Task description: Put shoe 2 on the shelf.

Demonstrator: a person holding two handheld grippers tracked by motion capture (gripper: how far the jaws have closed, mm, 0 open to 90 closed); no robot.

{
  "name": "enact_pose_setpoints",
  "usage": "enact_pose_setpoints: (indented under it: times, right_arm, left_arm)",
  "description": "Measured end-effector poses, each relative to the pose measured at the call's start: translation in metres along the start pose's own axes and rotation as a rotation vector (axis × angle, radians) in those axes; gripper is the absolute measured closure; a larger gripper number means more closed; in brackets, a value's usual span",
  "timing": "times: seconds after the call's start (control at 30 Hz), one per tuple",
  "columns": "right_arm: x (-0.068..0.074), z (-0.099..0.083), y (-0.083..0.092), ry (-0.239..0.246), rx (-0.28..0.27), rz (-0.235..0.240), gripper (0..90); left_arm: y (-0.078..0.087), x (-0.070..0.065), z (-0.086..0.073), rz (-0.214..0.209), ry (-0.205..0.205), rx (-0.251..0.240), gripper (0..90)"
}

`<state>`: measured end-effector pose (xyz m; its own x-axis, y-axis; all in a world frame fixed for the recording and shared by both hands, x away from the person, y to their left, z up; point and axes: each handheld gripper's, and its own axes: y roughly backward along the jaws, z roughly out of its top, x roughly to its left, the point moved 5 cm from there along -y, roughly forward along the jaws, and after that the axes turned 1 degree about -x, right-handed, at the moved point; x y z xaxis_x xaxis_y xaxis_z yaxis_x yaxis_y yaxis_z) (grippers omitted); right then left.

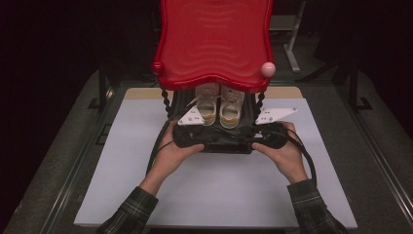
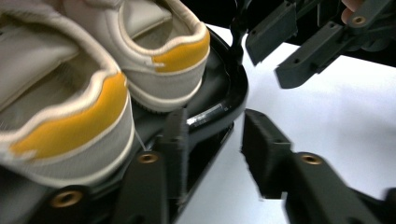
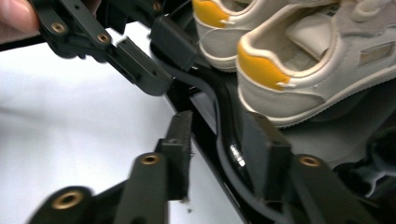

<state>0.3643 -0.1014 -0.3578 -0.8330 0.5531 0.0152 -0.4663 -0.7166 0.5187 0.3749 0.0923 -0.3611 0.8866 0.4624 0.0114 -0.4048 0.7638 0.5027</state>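
Note:
A pair of white shoes point(image 1: 219, 106) with yellow heel patches stands on the black lower shelf point(image 1: 227, 145) of a small rack, under its red top tray point(image 1: 214, 39). Both hands hold grippers at the shelf's front rim. In the left gripper view my left gripper point(image 2: 212, 140) is open, one jaw inside the black rim point(image 2: 236, 100) and one outside it, beside the shoe heels point(image 2: 159, 60). My right gripper point(image 3: 219, 144) likewise stands open astride the rim point(image 3: 224, 116), near the shoes point(image 3: 289, 70). Each view shows the other gripper a short way along the rim.
The rack stands on a white sheet point(image 1: 209, 190) that covers a grey table. Black beaded posts point(image 1: 166, 100) carry the red tray, which has a pink ball point(image 1: 268, 69) at one corner. The surroundings are dark, with metal frames behind.

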Motion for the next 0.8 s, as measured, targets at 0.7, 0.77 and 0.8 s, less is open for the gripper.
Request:
enact_pose_setpoints:
  times: [0.7,0.77,0.8]
  right_arm:
    - [-0.007,-0.06,0.042,-0.103,-0.002,-0.134,24.3]
    - [-0.008,-0.068,0.047,-0.118,0.002,-0.149,23.3]
    - [-0.009,-0.071,0.048,-0.123,0.005,-0.153,23.1]
  left_arm:
    - [0.086,0.01,-0.067,0.11,0.093,0.031,22.5]
    - [0.096,0.011,-0.078,0.13,0.104,0.042,22.2]
    - [0.102,0.013,-0.086,0.139,0.115,0.047,22.1]
